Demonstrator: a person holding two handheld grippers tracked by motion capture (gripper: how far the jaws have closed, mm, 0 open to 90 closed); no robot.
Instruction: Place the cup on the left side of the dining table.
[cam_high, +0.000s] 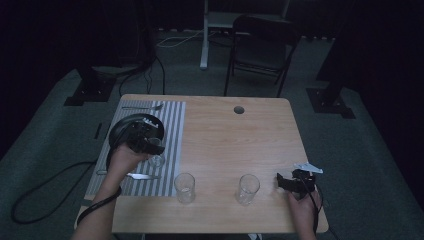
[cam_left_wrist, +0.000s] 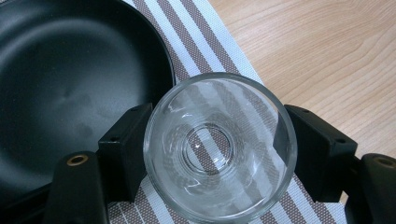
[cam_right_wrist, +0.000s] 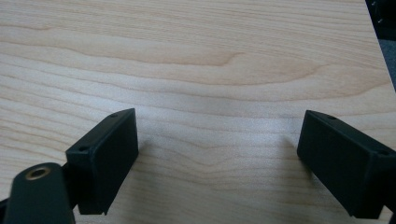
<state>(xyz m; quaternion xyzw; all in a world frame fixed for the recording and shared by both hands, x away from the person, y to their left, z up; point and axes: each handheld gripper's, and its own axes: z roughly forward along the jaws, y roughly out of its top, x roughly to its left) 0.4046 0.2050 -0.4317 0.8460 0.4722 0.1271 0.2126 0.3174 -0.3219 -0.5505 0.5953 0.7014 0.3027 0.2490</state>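
A small clear glass (cam_left_wrist: 205, 116) sits between the two black jaws of my left gripper (cam_left_wrist: 218, 154), which is shut on it. The glass is over the striped placemat (cam_left_wrist: 196, 42), just beside the black plate (cam_left_wrist: 70, 84). In the high view the left gripper (cam_high: 150, 146) is at the plate's (cam_high: 119, 131) near right edge, with the glass (cam_high: 156, 160) below it. My right gripper (cam_high: 281, 181) rests near the table's front right corner. It stands open (cam_right_wrist: 217, 154) over bare wood with nothing between its jaws.
Two more empty glasses (cam_high: 184, 187) (cam_high: 248, 189) stand near the front edge. A fork (cam_high: 142, 107) lies at the placemat's far end and a knife (cam_high: 142, 176) at its near end. The table (cam_high: 235, 140) has a cable hole (cam_high: 239, 109). A chair (cam_high: 262, 45) stands beyond it.
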